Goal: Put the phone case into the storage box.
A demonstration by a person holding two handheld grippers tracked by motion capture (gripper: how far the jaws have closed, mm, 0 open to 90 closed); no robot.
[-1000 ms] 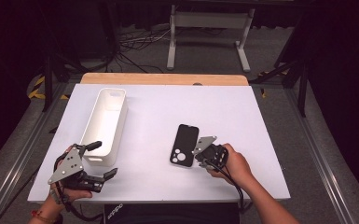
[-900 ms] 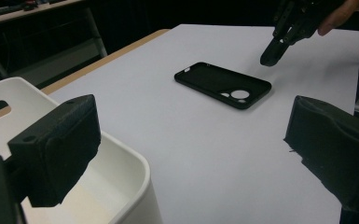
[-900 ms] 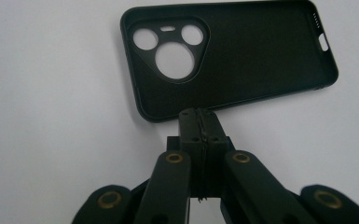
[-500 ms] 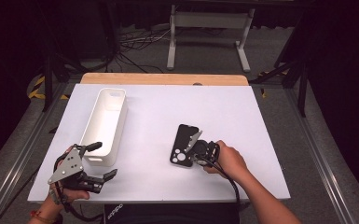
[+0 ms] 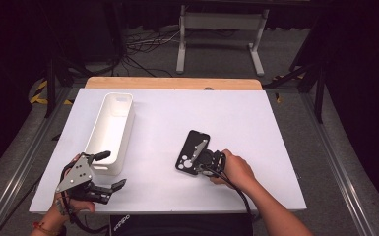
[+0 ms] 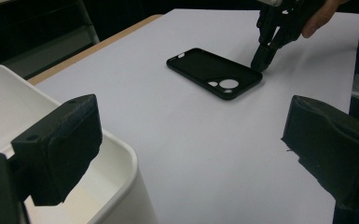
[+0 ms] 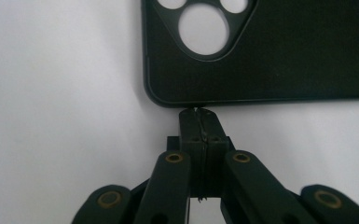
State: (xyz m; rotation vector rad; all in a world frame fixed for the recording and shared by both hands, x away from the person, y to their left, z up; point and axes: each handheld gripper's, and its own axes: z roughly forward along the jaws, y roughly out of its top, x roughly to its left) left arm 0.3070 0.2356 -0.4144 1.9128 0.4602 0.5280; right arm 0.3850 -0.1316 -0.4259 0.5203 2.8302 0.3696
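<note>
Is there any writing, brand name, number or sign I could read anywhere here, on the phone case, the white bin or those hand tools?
None can be read.
Phone case: plain black, no lettering.
White bin: plain, no label.
Left gripper and right gripper: no readable markings.
Dark strip at the table's near edge: small pale characters, too blurred to read.
Floor at far left: yellow-and-black hazard stripes, a sign without words.

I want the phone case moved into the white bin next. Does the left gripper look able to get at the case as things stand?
Probably yes. The left gripper stands open with bare table between it and the phone case; only the shut right gripper sits at the case's far edge, and the white bin lies off to one side.
</note>
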